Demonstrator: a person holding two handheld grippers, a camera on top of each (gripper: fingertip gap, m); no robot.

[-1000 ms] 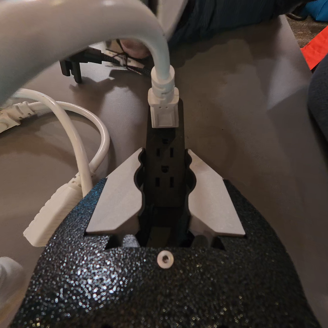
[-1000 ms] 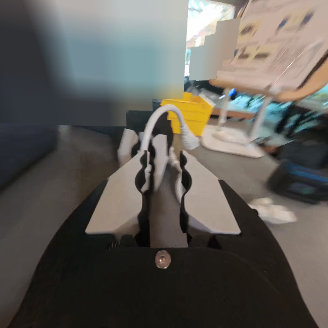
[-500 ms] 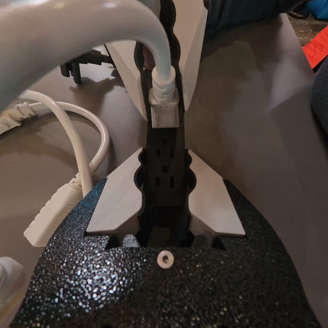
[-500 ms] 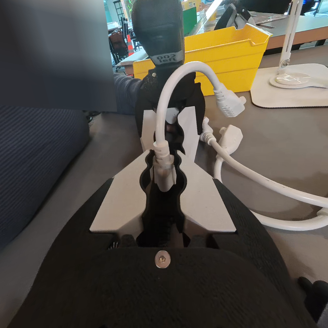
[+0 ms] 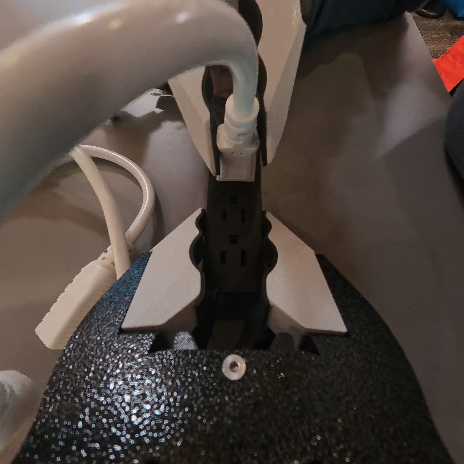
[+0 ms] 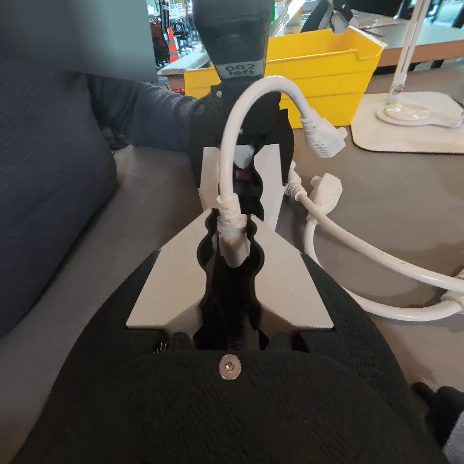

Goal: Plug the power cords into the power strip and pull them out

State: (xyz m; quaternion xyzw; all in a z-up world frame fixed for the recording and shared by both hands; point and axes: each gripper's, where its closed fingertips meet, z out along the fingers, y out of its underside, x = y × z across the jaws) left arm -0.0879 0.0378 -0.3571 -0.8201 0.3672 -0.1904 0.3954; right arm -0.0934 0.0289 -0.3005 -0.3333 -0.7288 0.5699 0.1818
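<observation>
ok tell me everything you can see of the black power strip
The power strip is a narrow black bar, plastic by the look, lying flat on the grey table. The left gripper is shut on its sides. Two sockets show bare; beyond them a white plug sits in it, clasped by the right gripper.

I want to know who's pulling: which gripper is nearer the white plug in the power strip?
Right. The right gripper has its fingers around the white plug; the left gripper grips the power strip short of it.
</observation>
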